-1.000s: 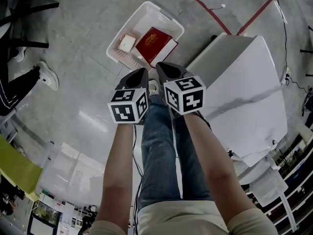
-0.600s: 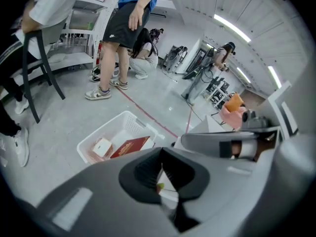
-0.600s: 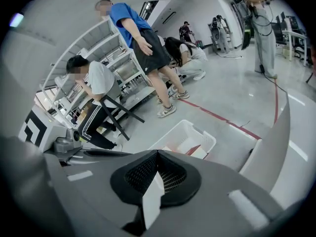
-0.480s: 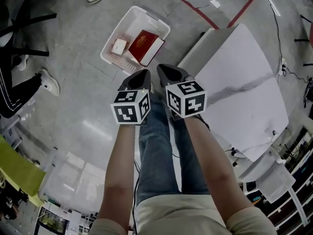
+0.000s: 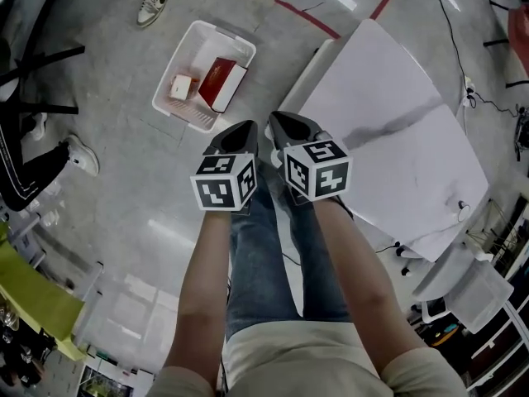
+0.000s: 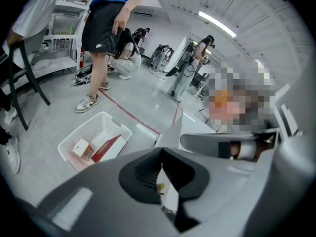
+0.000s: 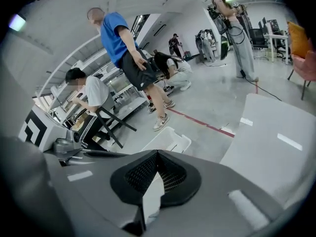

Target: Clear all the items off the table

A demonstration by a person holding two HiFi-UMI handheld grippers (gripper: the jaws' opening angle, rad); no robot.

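Observation:
A white bin (image 5: 192,46) stands on the floor with a red book (image 5: 220,83) and a small box (image 5: 179,86) in it. My left gripper (image 5: 245,127) and right gripper (image 5: 275,119) hang side by side above the person's legs, between the bin and the white table (image 5: 397,139). Both are shut, with nothing between the jaws. In the left gripper view the left gripper (image 6: 161,155) points toward the bin (image 6: 111,125), the book (image 6: 106,148) and the box (image 6: 81,148). In the right gripper view the right gripper (image 7: 158,155) partly covers the bin (image 7: 170,138). The table top (image 7: 276,142) shows no items.
People stand and crouch on the far floor (image 7: 123,48). A black chair frame (image 5: 33,64) and a shoe (image 5: 85,154) are at the left. Red tape lines (image 5: 281,5) cross the floor beyond the bin. Cables (image 5: 463,81) run past the table's far side.
Both grippers have risen together, still shut and empty. In the head view the bin has slid up and left and looks smaller, and more of the table top shows.

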